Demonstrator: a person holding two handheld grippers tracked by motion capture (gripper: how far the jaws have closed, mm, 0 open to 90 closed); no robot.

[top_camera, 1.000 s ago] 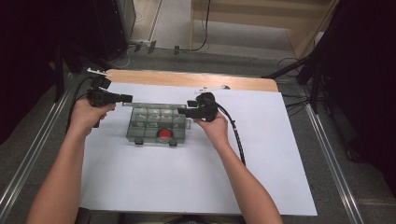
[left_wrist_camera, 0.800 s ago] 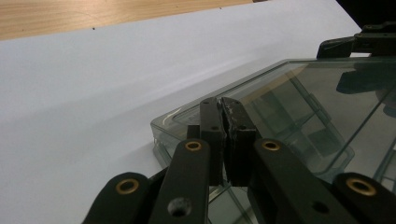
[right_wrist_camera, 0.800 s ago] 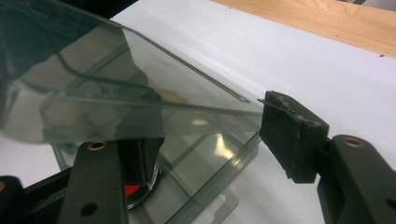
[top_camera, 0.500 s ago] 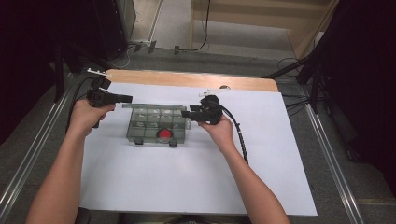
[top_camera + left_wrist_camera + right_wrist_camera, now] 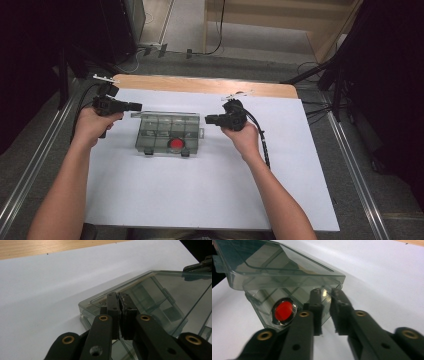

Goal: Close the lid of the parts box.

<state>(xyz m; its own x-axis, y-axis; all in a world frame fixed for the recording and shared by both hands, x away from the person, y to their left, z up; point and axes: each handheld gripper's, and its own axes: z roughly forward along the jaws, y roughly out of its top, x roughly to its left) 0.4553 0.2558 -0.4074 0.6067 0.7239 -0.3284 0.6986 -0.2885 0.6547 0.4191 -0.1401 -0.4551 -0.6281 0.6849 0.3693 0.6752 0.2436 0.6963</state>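
Two tongs flank the unlabelled clear box (image 5: 169, 133); left tongs (image 5: 119, 305) pinched together, empty; right tongs (image 5: 325, 298) nearly closed, empty.

A white sheet (image 5: 200, 200) covers most of the wooden table (image 5: 200, 85), metal rails (image 5: 350, 165) run along both sides, and black cables (image 5: 210, 47) lie on the grey floor (image 5: 180, 25) behind.

Box (image 5: 167, 132) on sheet (image 5: 200, 200) (grippers (image 5: 207, 119) flanking)
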